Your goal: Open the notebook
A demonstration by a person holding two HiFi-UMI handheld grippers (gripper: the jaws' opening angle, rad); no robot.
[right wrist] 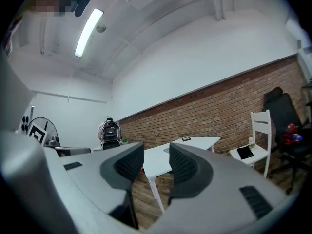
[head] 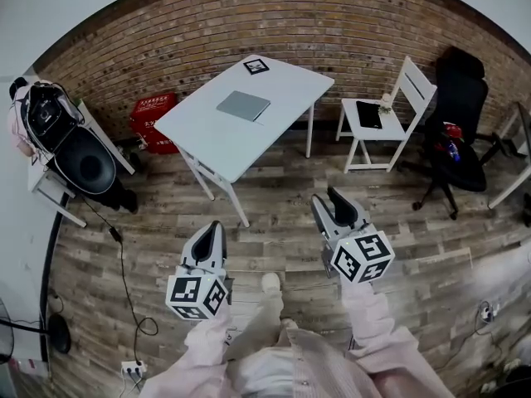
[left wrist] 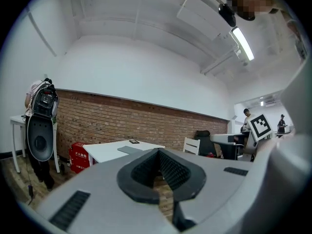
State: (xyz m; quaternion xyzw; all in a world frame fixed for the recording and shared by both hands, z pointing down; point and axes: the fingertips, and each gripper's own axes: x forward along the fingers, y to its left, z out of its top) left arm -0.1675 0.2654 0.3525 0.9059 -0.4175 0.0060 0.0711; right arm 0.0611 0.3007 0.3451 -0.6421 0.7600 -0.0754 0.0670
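Grey notebook [head: 244, 105] on the table [head: 203, 139] looks thin and light; I'd catch its cover's free edge. Left tool [head: 215, 226] together, right tool [head: 329, 197] apart, empty.

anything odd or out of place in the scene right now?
Nothing stands out. The notebook lies closed and flat on the white table, and the white chair stands upright. The left tool and right tool are empty, well short of the table.
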